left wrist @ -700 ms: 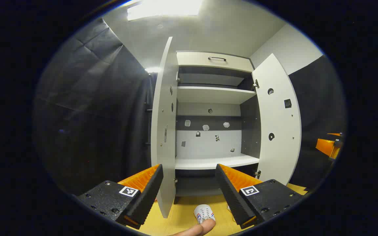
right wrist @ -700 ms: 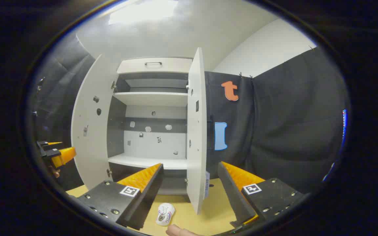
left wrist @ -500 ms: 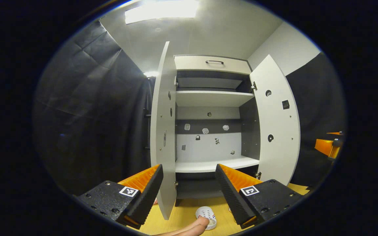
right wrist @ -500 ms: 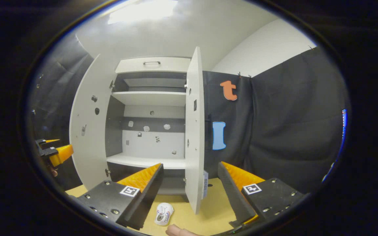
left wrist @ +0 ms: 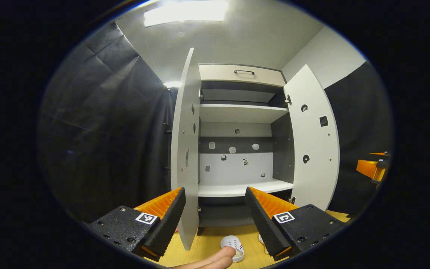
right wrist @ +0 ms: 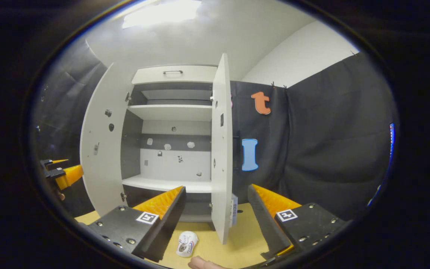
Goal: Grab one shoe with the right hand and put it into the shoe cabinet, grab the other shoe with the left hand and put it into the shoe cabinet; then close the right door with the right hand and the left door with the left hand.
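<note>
The shoe cabinet (left wrist: 237, 112) stands ahead with both doors open and its shelves (left wrist: 239, 188) bare. A small white shoe (left wrist: 233, 244) lies on the yellow floor in front of it, below my left gripper (left wrist: 215, 192), which is open and holds nothing. A second shoe (left wrist: 261, 239) peeks out beside that gripper's right finger. In the right gripper view a white shoe (right wrist: 186, 243) lies on the floor under my right gripper (right wrist: 216, 188), open and holding nothing. The right door's edge (right wrist: 220, 149) stands between its fingers, farther off. A fingertip (left wrist: 220, 257) shows at the bottom edge.
The left door (left wrist: 185, 149) and right door (left wrist: 312, 142) swing out toward me. Black cloth walls close in both sides. The other gripper shows at the far right (left wrist: 371, 168) of the left gripper view and at the far left (right wrist: 64, 173) of the right gripper view.
The left gripper view has drifted a little, so the cabinet sits slightly lower, and the fingertip has moved over the shoe's near edge. The right gripper view has barely shifted.
</note>
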Available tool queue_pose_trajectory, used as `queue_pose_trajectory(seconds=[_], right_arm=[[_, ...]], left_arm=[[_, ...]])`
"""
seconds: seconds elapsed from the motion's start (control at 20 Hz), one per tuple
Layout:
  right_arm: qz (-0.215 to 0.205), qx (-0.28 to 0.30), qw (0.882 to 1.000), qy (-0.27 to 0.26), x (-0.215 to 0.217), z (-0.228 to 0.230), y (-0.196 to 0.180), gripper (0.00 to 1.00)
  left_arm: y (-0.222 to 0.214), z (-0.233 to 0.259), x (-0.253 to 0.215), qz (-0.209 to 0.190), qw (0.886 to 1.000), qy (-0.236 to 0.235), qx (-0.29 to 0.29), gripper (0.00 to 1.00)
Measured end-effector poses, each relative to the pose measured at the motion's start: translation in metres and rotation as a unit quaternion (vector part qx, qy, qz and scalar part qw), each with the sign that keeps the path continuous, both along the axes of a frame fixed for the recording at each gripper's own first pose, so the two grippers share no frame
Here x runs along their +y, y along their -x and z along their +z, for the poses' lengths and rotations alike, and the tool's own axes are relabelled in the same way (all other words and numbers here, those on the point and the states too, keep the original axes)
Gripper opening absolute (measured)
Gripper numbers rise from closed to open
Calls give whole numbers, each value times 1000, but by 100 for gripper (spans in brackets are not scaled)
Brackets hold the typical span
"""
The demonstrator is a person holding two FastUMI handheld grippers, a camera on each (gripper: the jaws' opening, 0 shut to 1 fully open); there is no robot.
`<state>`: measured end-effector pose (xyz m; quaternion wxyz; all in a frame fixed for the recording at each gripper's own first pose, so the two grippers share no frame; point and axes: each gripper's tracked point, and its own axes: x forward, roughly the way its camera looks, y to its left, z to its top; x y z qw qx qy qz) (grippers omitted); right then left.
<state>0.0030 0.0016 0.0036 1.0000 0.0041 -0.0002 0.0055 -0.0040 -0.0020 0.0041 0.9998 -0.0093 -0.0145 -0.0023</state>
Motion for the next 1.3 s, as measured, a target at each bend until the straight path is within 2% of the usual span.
queue_pose_trajectory(seconds=[0.1, 0.15, 0.3, 0.4, 0.45, 0.5, 0.55, 0.6, 0.65, 0.7, 0.85, 0.9, 0.95, 1.05, 1.15, 1.2, 1.25, 1.3], right_arm=[[3, 1, 1000, -2, -1, -3, -1, 99], [2, 4, 1000, -2, -1, -5, -3, 94], [7, 11, 1000, -1, 3, -14, -11, 94], [22, 31, 999, 8, 13, -35, -17, 99], [27, 45, 999, 5, 16, -47, -20, 99], [32, 59, 998, 2, 18, -62, -21, 94], [36, 70, 997, 2, 19, -74, -24, 99], [38, 80, 996, 6, 19, -85, -29, 94], [42, 93, 995, 10, 20, -99, -33, 94], [55, 114, 992, 6, 27, -117, -35, 99], [101, 172, 980, -5, 53, -170, -42, 99], [109, 183, 977, 0, 60, -184, -46, 95], [120, 194, 974, 1, 69, -197, -49, 99], [149, 225, 963, -11, 93, -231, -51, 99], [157, 264, 952, -18, 109, -268, -55, 99], [157, 282, 946, -18, 116, -287, -57, 94], [155, 297, 942, -17, 123, -305, -61, 99], [151, 311, 938, -18, 130, -323, -65, 99]], left_arm=[[0, -4, -1, -2, 1000, 13, 5, 97], [-1, -8, -2, -5, 1000, 19, 9, 97], [-3, -12, -6, -14, 999, 35, 10, 97], [-4, -15, -6, -14, 999, 36, 13, 97], [-4, -17, -7, -17, 999, 35, 12, 98], [-3, -17, -7, -18, 999, 40, 13, 98], [-2, -19, -7, -19, 998, 50, 15, 97], [-1, -21, -8, -21, 998, 57, 17, 97], [0, -24, -8, -19, 998, 60, 19, 97], [0, -25, -6, -18, 998, 60, 18, 98], [4, -26, 1, -14, 998, 65, 17, 97], [6, -26, 5, -8, 998, 65, 16, 97], [7, -26, 12, -1, 998, 64, 12, 97], [11, -25, 19, 6, 998, 63, 7, 97], [14, -27, 23, 7, 998, 64, 8, 97], [16, -30, 22, 3, 998, 63, 11, 97], [18, -32, 22, -2, 998, 64, 14, 97], [20, -35, 23, -4, 998, 65, 17, 98]])
